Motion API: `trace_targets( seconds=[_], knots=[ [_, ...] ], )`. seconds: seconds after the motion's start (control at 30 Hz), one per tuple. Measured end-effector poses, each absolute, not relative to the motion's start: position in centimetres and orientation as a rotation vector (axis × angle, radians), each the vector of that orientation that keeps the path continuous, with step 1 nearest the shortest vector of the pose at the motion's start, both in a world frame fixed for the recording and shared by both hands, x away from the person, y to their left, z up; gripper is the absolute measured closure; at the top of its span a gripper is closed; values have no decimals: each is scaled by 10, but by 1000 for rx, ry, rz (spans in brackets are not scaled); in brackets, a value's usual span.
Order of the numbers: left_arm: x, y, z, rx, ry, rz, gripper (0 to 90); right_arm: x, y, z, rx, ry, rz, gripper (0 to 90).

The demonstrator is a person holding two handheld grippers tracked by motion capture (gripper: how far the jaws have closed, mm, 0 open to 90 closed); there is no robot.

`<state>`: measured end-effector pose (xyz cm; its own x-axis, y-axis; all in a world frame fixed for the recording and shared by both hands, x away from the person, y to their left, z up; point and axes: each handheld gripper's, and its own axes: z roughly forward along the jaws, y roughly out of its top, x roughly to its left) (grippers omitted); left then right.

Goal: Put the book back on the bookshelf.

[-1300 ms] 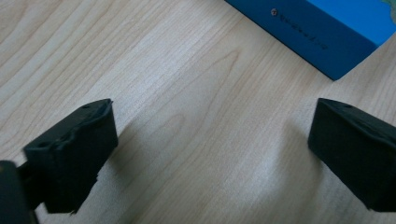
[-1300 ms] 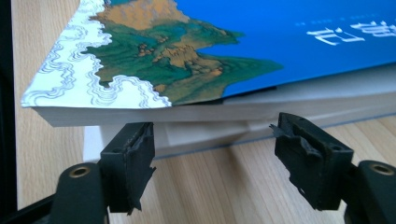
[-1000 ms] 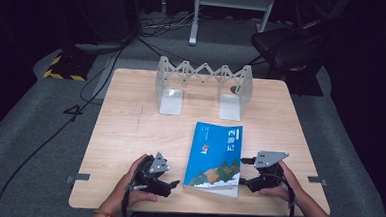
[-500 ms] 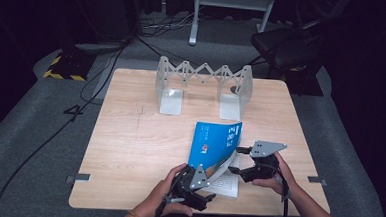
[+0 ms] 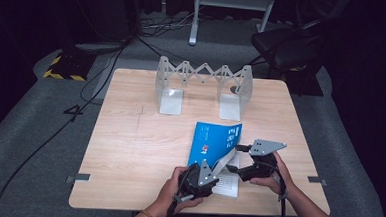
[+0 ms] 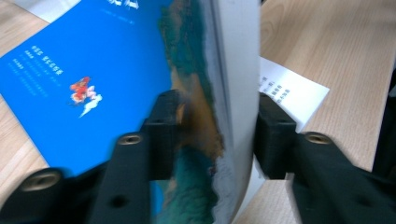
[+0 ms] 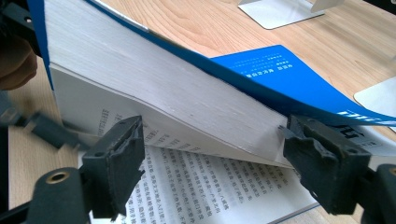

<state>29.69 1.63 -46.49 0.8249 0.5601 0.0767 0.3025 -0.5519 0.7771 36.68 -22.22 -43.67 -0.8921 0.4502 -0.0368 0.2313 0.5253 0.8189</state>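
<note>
Book partly lifted open at the table's near edge.
My left gripper [image 6: 212,135] has just closed onto the blue book's [image 5: 214,142] raised cover and pages; my right gripper [image 7: 212,163], jaws widening, grips nothing.

Table [image 5: 143,151] brightly lit from above, surroundings dark, close-ups slightly blurred.

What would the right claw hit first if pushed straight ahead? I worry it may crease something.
Probably the white block of lifted pages of the blue-covered paperback book: the right claw, open, points into the gap above the printed page lying flat. Depth is unclear.
</note>
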Motion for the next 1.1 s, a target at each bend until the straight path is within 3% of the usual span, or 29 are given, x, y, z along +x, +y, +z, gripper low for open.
trace_targets(
  seconds=[0.4, 0.53, 0.77, 1.1],
  knots=[
    [303, 38, -457, 2182, 523, 401, 745, 366, -235, -439, 569, 2518, 1360, 254],
    [315, 63, -455, 2223, 481, 371, 752, 365, -246, -429, 492, 2484, 1443, 280],
    [330, 87, -455, 2230, 464, 300, 738, 372, -226, -417, 325, 2492, 1430, 315],
    [335, 102, -452, 2261, 456, 307, 721, 396, -196, -451, 167, 2617, 1292, 350]
  ],
)
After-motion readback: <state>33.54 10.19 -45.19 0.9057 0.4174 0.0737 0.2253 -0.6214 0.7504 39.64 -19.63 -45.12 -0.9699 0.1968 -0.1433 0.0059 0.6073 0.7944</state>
